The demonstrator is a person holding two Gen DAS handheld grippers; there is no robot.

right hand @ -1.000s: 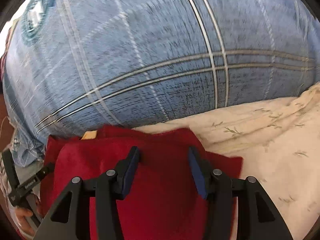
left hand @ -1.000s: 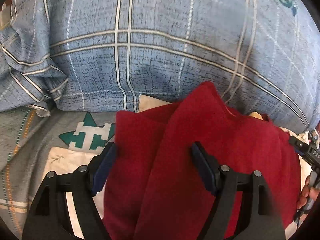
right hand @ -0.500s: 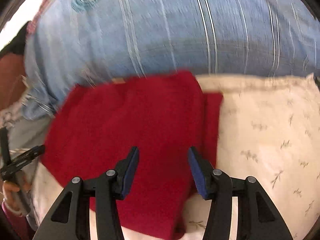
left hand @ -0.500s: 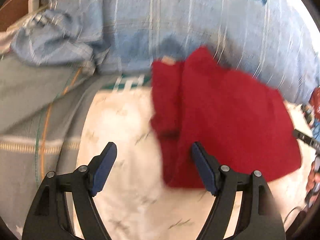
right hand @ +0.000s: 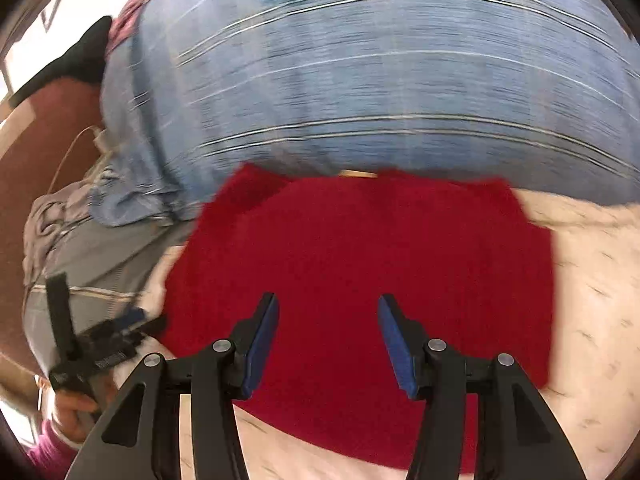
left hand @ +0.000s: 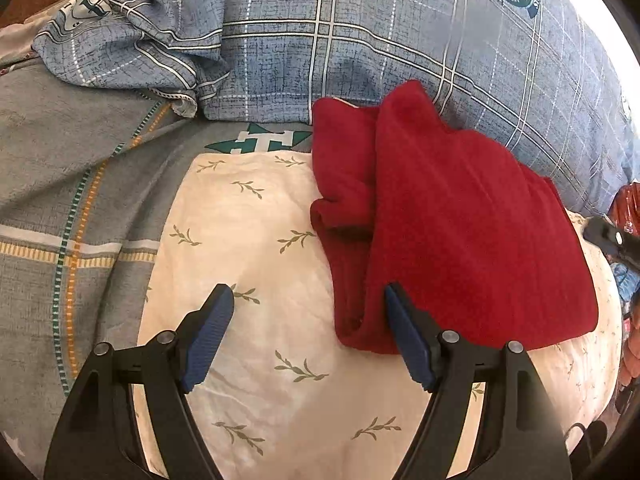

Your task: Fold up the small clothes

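Observation:
A red garment [left hand: 460, 224] lies folded on a cream leaf-print cloth [left hand: 248, 240], its far edge against a blue plaid pillow [left hand: 400, 40]. It also shows in the right wrist view [right hand: 360, 264], blurred. My left gripper [left hand: 306, 300] is open and empty, above the cream cloth at the garment's near left corner; its right fingertip is at the garment's edge. My right gripper [right hand: 328, 304] is open and empty, above the garment's near part. The left gripper's body [right hand: 92, 352], held by a hand, shows at the left of the right wrist view.
The blue plaid pillow [right hand: 380, 80] fills the back in both views. A grey bedsheet [left hand: 60, 168] with striped bands lies to the left. A crumpled blue pillowcase corner [left hand: 132, 48] sits at the back left. Something red-orange [left hand: 628, 204] shows at the right edge.
Both grippers have pulled back from the red garment toward me. The garment now lies released on the cream cloth, and more of the bed is in view.

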